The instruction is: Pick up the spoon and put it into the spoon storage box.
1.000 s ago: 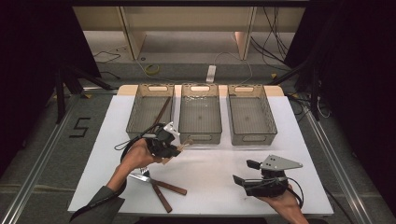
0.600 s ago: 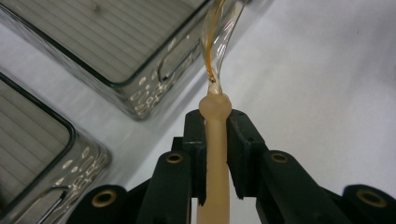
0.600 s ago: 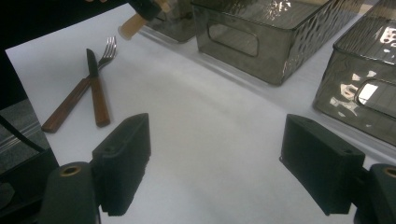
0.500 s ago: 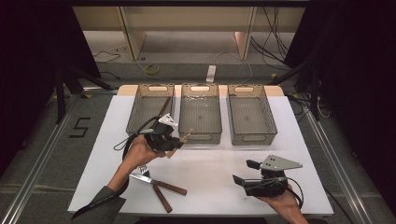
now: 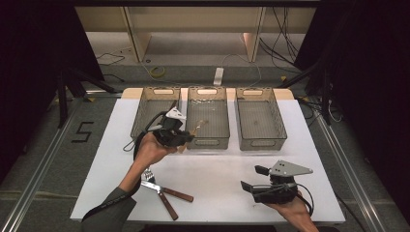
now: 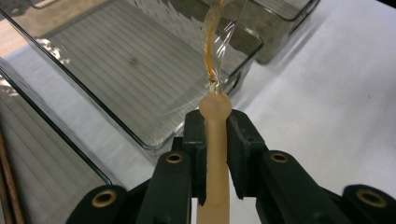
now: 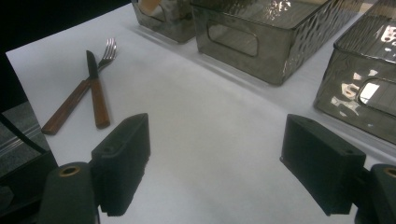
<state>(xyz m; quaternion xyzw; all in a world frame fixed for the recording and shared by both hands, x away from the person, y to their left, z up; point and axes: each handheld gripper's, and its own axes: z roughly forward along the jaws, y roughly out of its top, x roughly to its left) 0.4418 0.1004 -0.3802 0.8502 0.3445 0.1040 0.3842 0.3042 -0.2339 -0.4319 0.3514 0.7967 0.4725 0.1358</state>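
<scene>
Three bins stand side by side at the table's (image 5: pixel 212 169) far edge: left bin (image 5: pixel 153 108), middle bin (image 5: pixel 208 118), right bin (image 5: pixel 258 121). Knife (image 5: pixel 162 188) and fork (image 5: pixel 151 173) lie crossed before the left bin.

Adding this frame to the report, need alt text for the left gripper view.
The left gripper is shut on the pale handle of a utensil, whose rounded end pokes out past the black pads with a clear amber part curving up beyond it. Behind it stands a clear smoked bin on a white table, with a second bin farther back.
</scene>
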